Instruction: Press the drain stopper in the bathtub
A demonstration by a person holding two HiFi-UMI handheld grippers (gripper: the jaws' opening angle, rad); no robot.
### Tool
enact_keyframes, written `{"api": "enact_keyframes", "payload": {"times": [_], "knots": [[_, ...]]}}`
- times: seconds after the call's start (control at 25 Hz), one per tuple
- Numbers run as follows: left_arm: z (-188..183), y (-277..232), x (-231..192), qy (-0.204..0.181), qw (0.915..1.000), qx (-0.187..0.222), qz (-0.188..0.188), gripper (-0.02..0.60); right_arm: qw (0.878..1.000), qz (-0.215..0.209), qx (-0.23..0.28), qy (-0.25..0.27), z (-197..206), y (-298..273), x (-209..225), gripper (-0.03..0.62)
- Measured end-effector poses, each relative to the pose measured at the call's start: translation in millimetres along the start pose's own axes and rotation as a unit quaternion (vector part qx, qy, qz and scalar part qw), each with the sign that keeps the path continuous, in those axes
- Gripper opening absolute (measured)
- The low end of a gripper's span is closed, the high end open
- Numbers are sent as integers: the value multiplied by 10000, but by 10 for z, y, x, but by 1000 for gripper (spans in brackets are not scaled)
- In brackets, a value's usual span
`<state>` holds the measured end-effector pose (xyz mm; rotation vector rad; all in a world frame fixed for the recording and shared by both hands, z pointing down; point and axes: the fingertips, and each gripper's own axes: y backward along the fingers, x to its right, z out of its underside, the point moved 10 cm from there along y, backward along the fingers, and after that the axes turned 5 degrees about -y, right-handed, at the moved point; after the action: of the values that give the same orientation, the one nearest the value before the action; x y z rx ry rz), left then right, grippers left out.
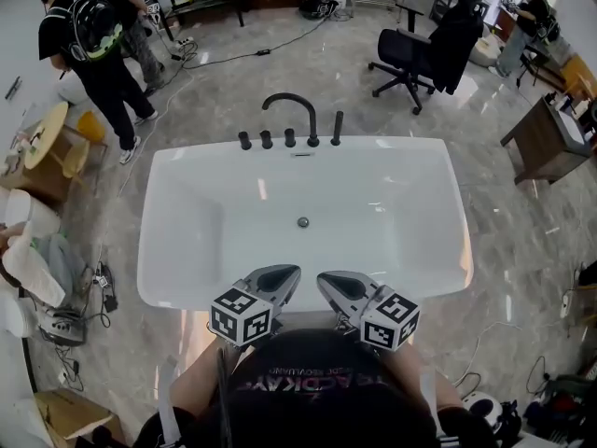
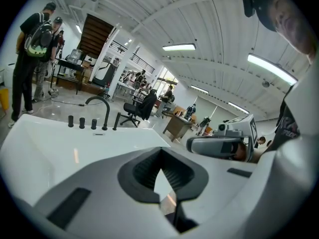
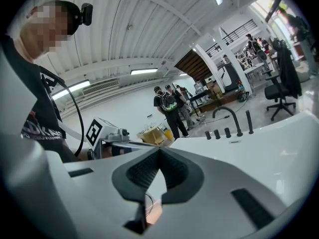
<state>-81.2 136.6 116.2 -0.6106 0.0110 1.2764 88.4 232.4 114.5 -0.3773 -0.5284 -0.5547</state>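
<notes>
Drain stopper (image 1: 302, 222) sits at the centre of the bathtub (image 1: 382, 217) floor, well apart from both tools. Left gripper (image 1: 283, 279) and right gripper (image 1: 333, 284) hover over the near rim, both clenched and empty. Recommended: bring one closed tip down vertically, square on the stopper's centre.

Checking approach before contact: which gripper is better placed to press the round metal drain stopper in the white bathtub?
Left, narrowly. The left gripper and right gripper are shut at the near rim of the white bathtub; the left tip looks nearer the round metal drain stopper.
</notes>
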Motion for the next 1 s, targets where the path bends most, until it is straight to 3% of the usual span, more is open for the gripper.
{"api": "enact_keyframes", "payload": {"times": [1.0], "knots": [[21, 6, 25, -47, 10000, -27, -33, 8, 10000, 12, -56, -59, 53, 19, 17, 12]]}}
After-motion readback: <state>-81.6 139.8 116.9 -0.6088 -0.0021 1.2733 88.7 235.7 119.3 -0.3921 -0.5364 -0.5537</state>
